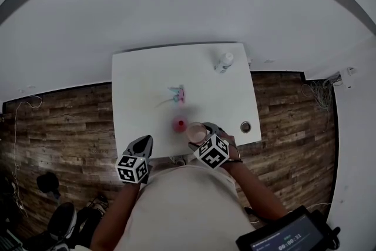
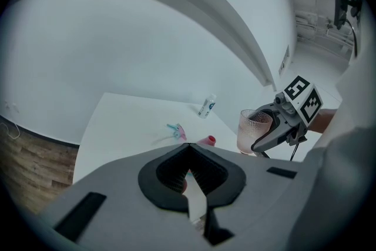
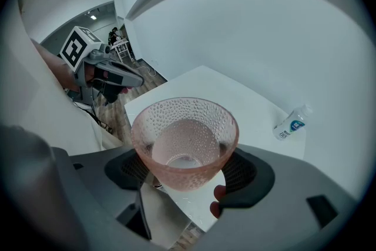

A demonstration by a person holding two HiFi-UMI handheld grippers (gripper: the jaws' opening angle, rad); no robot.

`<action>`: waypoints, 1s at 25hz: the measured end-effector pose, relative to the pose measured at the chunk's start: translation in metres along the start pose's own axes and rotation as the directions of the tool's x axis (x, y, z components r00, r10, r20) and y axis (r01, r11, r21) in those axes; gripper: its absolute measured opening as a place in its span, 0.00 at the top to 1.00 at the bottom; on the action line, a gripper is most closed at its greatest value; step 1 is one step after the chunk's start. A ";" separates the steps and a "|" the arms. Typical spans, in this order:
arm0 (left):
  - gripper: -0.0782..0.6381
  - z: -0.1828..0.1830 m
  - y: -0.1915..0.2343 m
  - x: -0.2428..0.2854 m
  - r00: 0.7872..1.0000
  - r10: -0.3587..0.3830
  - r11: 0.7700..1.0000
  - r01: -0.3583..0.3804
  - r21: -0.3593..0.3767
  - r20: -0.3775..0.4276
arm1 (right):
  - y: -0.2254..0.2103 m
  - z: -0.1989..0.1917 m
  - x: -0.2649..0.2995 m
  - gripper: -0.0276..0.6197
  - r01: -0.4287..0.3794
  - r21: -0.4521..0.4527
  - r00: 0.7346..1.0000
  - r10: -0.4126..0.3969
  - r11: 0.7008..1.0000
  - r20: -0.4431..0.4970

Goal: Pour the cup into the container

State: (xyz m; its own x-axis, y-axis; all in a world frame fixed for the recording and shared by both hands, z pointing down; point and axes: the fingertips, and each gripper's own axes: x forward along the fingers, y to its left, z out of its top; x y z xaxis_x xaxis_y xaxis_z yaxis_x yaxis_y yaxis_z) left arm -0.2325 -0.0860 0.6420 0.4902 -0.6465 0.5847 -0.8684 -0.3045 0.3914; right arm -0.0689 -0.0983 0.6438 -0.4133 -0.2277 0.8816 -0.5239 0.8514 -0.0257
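Head view: at the near edge of the white table (image 1: 147, 85), lower centre, the right gripper (image 1: 205, 141) holds a pink dimpled glass cup (image 1: 197, 132) just right of the small red container (image 1: 180, 124).

Left gripper view: the left gripper (image 2: 189, 147) has its jaws together, with nothing held.

Right gripper view: the jaws clamp the cup at centre frame.

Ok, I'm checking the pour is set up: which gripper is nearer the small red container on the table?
Right. The right gripper, holding the cup, is just beside the red container; the left gripper sits back at the near edge of the table.
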 end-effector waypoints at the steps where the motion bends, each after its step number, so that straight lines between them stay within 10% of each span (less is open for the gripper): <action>1: 0.88 -0.001 -0.001 0.000 1.000 -0.001 1.000 0.001 0.001 -0.001 | 0.001 -0.001 0.001 0.39 -0.002 0.000 1.000 0.002 1.000 -0.004; 25: 0.88 0.002 -0.012 0.009 1.000 -0.026 0.999 0.026 0.024 0.011 | 0.005 -0.015 0.012 0.39 -0.051 -0.014 0.993 0.049 0.999 -0.111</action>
State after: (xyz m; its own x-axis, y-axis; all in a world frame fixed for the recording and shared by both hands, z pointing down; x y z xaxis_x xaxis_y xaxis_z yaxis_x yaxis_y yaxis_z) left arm -0.2182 -0.0894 0.6416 0.5121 -0.6456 0.5666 -0.8569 -0.3378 0.3894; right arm -0.0655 -0.0897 0.6610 -0.3537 -0.1317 0.9261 -0.4917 0.8684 -0.0643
